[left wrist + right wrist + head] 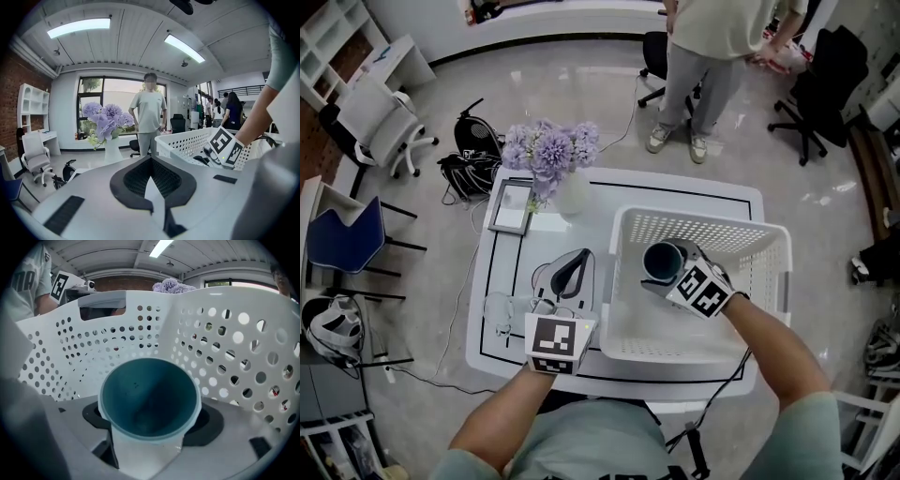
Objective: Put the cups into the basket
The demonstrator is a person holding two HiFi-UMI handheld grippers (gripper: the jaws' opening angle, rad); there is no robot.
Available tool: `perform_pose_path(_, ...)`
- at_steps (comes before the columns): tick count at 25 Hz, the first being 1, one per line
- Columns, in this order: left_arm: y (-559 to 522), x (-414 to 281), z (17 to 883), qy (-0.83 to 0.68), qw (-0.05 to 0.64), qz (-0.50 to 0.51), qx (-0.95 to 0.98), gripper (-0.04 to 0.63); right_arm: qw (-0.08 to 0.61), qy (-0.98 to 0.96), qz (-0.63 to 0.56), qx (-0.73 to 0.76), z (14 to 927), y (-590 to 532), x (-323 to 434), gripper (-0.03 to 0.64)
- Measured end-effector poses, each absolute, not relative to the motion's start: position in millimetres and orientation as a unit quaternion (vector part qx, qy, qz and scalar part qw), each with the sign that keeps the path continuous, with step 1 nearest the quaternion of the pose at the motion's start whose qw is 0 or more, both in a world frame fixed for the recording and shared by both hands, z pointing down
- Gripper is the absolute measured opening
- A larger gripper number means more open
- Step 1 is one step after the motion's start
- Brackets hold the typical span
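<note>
A teal cup [663, 261] [149, 399] is held inside the white perforated basket [694, 217] [225, 333], its mouth tilted towards the camera. My right gripper [664, 274] [148, 430] is shut on the cup, just above the basket's floor near the left wall. My left gripper [574, 267] [150, 161] rests over the white table [487, 356] to the left of the basket [187, 140], jaws together and nothing between them. A clear glass cup [499, 314] stands on the table left of that gripper.
A vase of purple flowers [551, 150] [105, 122] and a picture frame [512, 208] sit at the table's far left. A person [703, 56] [149, 112] stands beyond the table. Office chairs [380, 122] and cables ring the floor around it.
</note>
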State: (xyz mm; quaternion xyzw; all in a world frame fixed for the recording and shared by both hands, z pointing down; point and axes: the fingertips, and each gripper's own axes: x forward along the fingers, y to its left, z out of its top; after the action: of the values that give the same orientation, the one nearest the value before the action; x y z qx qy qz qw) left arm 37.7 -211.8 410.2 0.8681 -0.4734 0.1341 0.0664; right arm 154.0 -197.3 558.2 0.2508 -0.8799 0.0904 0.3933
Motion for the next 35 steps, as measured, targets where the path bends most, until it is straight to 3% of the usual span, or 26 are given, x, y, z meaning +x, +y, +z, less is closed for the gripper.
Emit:
perform_pose_path(9,-207,39,408,-0.473,0.063,0.133,0.869,0.002,0.395,-0.878,0.11,0.247,552,-191,160,0.414)
perform_pose_path(18,-203,39,394,-0.472,0.054,0.123,0.871,0.002,0.374,-0.881,0.095,0.274,504,-185,174,0.415)
perform_pose_path(35,-187,33,352,-0.468,0.044,0.09,0.878,0.002,0.218,-0.868,0.091,0.438,371,-164,154,0.407)
